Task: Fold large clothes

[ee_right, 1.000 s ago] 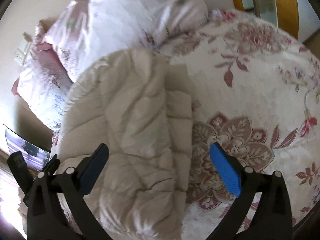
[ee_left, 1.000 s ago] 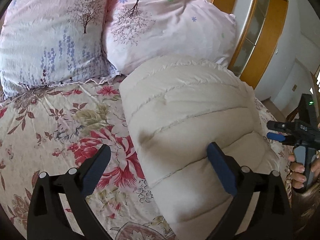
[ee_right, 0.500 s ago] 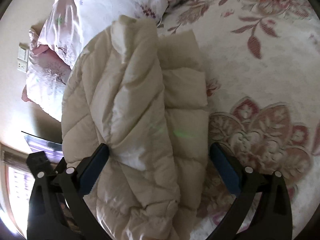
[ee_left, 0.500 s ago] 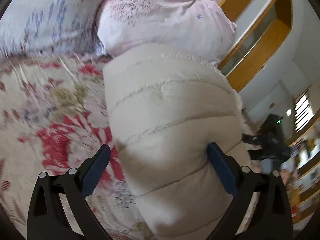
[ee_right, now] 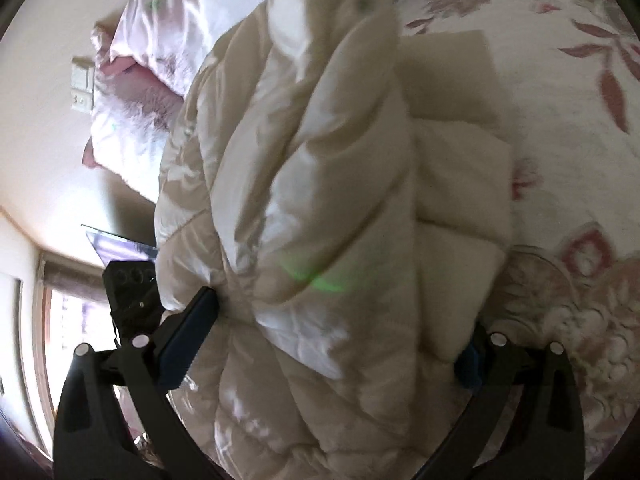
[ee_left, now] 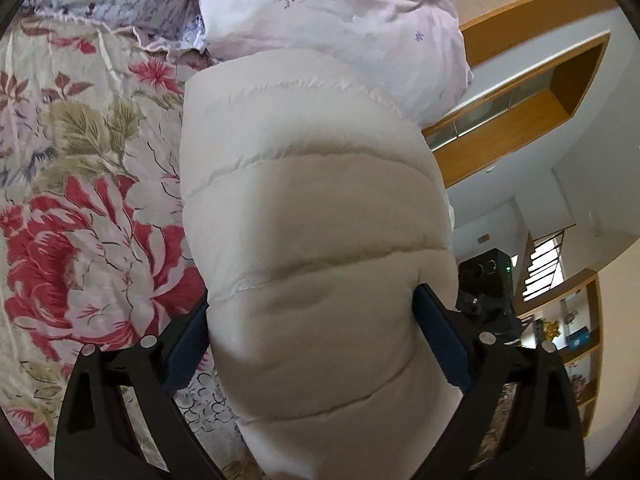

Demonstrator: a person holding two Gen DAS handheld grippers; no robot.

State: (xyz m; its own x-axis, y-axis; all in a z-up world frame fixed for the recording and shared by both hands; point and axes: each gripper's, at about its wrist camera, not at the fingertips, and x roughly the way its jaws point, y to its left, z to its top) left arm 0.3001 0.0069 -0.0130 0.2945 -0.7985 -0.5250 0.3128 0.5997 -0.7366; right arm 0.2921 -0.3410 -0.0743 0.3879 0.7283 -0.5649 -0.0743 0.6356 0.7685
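The cream quilted jacket (ee_left: 312, 248) fills the left wrist view, folded into a thick bundle on the floral bedspread (ee_left: 88, 200) just in front of the pink pillow (ee_left: 340, 20); we see the left gripper (ee_left: 314, 336) spread wide, its blue pads pressing both sides of the bundle. In the right wrist view, we see the right gripper (ee_right: 332, 340) likewise spread around the jacket (ee_right: 320, 200), left pad touching fabric, right pad mostly hidden.

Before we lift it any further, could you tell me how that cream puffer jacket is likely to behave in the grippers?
The puffer jacket bulges in quilted pockets, so it is probably light yet springy and may puff back open. Its shell looks glossy in the right wrist view, so it could slip. The left gripper and right gripper straddle the thick bundle, which will likely sag at unsupported ends.
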